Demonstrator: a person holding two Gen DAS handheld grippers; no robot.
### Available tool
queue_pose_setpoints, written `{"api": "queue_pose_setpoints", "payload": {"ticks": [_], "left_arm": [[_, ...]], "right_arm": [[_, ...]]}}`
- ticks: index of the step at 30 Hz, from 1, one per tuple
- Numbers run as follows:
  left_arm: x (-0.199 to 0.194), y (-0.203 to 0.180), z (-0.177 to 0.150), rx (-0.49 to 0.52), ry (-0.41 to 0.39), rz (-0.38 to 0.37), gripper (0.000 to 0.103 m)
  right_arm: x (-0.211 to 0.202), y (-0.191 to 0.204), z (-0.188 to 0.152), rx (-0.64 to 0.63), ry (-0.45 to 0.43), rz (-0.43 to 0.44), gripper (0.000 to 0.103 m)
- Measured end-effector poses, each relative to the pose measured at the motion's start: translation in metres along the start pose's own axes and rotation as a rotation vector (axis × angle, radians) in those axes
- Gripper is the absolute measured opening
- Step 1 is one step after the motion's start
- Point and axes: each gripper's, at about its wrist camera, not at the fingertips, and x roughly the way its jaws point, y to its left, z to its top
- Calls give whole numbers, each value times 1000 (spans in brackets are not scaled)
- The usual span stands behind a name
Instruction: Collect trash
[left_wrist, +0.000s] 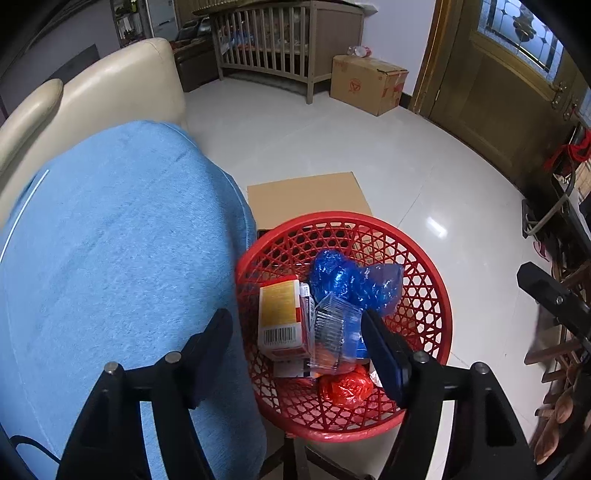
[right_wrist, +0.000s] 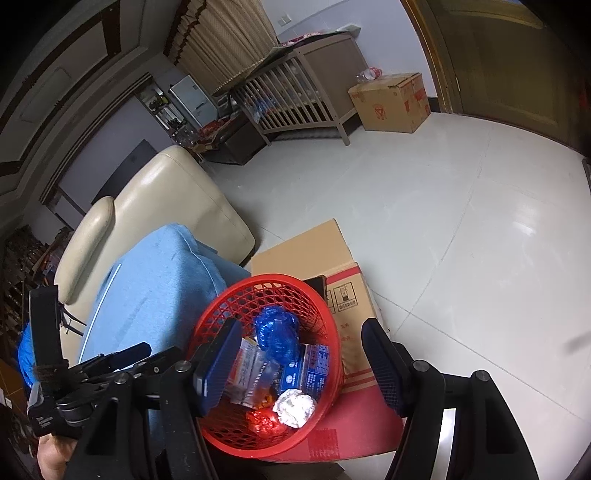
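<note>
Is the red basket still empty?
No. The red basket holds a crumpled blue bag, a yellow carton and a red wrapper.

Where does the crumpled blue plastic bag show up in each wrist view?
Left wrist: the crumpled blue plastic bag lies lower centre, at the far side of the trash pile, above the clear plastic tray.
Right wrist: lower centre, topmost in the pile.
Shared landmark: the red lattice plastic basket holding it, beside the blue cushion.
</note>
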Motion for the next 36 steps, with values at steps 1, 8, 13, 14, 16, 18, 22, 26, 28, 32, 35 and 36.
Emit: {"api": "queue_pose_setpoints", "payload": {"ticks": [1,8,13,14,16,18,22,26,28,32,35,36], "left_arm": [[-5,2,-1,-1,-12,3,73],[-43,32,-18,-55,-90,36,73],[-71,60,-39,-115,-130,77,74],[-77,68,-45,-131,-139,87,75],[-87,78,-55,-158,-156,99,79],[-96,87,-65,-180,-171,109,79],[-107,97,-84,-200,-189,117,79],[-113,99,-97,-196,-200,122,79],[-116,99,-103,-199,-215,123,79],[-120,100,-110,-199,-238,121,79],[-124,102,-114,-205,-257,137,79],[-125,103,-115,-207,-261,138,79]], "right_arm": [[-1,3,0,-2,-4,2,71],[-3,30,-10,-51,5,18,72],[-2,56,-24,-102,23,47,73],[-2,63,-28,-114,27,52,73],[-3,75,-38,-140,34,59,73],[-3,86,-48,-165,42,63,73],[-3,104,-70,-222,58,54,73],[-9,111,-87,-266,49,11,74],[-18,112,-95,-297,25,-15,74],[-29,112,-104,-321,-23,-59,75],[-32,116,-102,-317,-44,-68,75],[-32,118,-101,-318,-48,-62,75]]}}
